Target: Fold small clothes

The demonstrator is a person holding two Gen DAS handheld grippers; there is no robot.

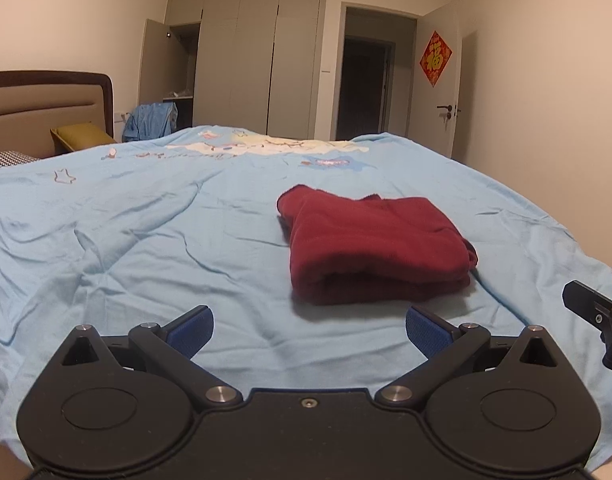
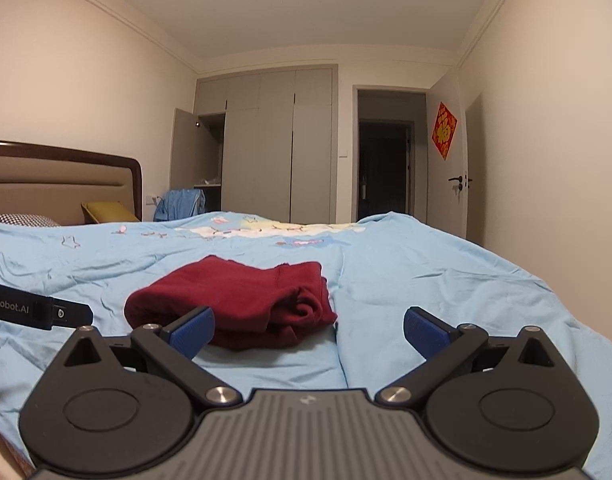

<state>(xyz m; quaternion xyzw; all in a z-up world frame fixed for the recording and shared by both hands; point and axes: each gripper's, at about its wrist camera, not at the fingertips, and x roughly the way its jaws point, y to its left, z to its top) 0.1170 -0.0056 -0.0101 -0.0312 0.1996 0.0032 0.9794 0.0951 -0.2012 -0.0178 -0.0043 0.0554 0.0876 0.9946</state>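
Garment [image 1: 376, 246], dark red, one item: folded into a compact, roughly rectangular stack of several layers, lying on the bed [image 1: 126, 240] on a light blue cover with a pale cartoon print toward the far side. Seen from the left wrist, the fold edge faces the camera; from the right wrist, the bunched open ends face the camera.

Left gripper [image 1: 309, 330]: jaws spread wide, blue pads showing, nothing between them; it hangs low over the cover just short of the garment's near edge, apart from it.

Right gripper [image 2: 309, 330]: jaws likewise spread wide and empty; its left pad overlaps the garment's near corner in view, and contact cannot be told. Part of the left gripper enters the right wrist view from the left edge; part of the right gripper shows at the right edge of the left wrist view.

Surroundings: padded headboard [image 1: 42, 108] at left with a mustard cushion [image 1: 82, 136] and a checked pillow [image 1: 8, 159]; grey wardrobe [image 1: 262, 56], one door ajar; blue cloth [image 1: 150, 120] heaped beside it; dark open doorway [image 1: 366, 84]; red diamond decoration [image 1: 435, 59] on a white door.
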